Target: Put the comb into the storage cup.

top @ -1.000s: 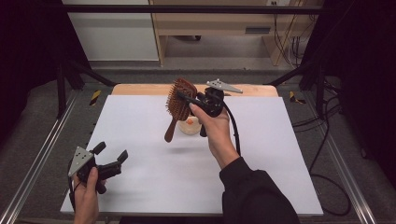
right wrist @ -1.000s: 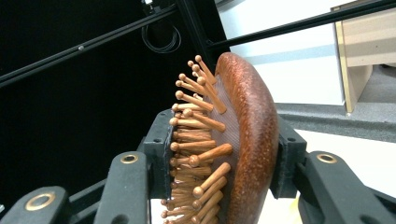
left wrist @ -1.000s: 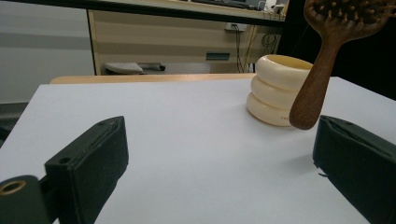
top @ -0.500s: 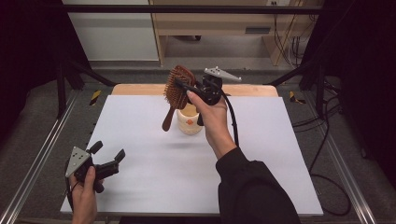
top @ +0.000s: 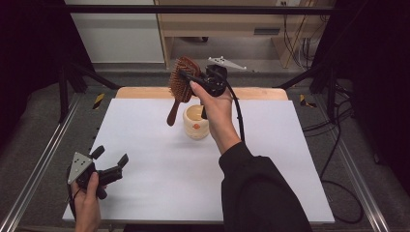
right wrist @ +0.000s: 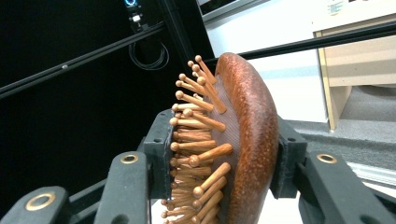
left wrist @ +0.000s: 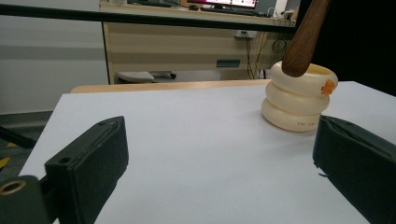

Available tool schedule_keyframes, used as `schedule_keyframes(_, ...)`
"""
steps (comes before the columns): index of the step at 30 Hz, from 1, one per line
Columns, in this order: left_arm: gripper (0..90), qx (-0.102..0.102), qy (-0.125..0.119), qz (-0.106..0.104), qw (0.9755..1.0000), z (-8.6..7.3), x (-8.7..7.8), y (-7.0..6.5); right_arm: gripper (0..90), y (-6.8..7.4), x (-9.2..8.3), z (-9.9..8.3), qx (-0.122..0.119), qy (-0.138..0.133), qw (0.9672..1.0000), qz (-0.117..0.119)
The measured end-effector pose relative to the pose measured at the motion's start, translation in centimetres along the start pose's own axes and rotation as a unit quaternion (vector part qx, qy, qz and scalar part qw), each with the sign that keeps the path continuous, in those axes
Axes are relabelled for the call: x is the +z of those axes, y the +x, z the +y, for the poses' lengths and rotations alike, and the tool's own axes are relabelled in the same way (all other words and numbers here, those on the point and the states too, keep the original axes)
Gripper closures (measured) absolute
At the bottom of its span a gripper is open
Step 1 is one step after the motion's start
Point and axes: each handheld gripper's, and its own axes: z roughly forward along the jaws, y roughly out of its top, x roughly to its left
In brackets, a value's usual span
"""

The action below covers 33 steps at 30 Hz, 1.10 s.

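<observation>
A brown wooden hairbrush [top: 178, 84] hangs in the air over the far middle of the white table [top: 145, 140], its handle pointing down beside a cream ringed cup [top: 196, 122]. My right gripper [top: 186, 77] is shut on the brush head; in the right gripper view the pads clamp the hairbrush [right wrist: 233, 149] across its pins and back. In the left gripper view the cup [left wrist: 299, 100] stands at the right with the hairbrush handle [left wrist: 306, 37] over its rim. My left gripper [top: 110, 162] rests low near the table's front left corner, open and empty.
A wooden board edge [top: 145, 93] runs along the table's far side. Metal rails [top: 43, 159] flank the table, and a cable [top: 239, 116] trails from the right gripper. A wooden desk [top: 232, 24] stands beyond the table.
My right gripper has lifted the hairbrush higher and a little farther back, uncovering the cup beneath it. The left gripper has stayed in place.
</observation>
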Motion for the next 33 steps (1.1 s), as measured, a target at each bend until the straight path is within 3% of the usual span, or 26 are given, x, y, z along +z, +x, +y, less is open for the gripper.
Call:
schedule_keyframes(8, 3.7, 0.01, -0.004, 0.01, 0.9999, 0.0, 0.0, 0.1, 52.2, -0.2, 0.5, 0.2, 0.002, 0.001, 1.0, -0.003)
schedule_keyframes(33, 3.8, 0.01, -0.003, 0.01, 0.9999, -0.1, 0.1, 0.1, 52.2, -1.1, 0.0, 1.4, 0.011, -0.015, 0.9997, -0.017)
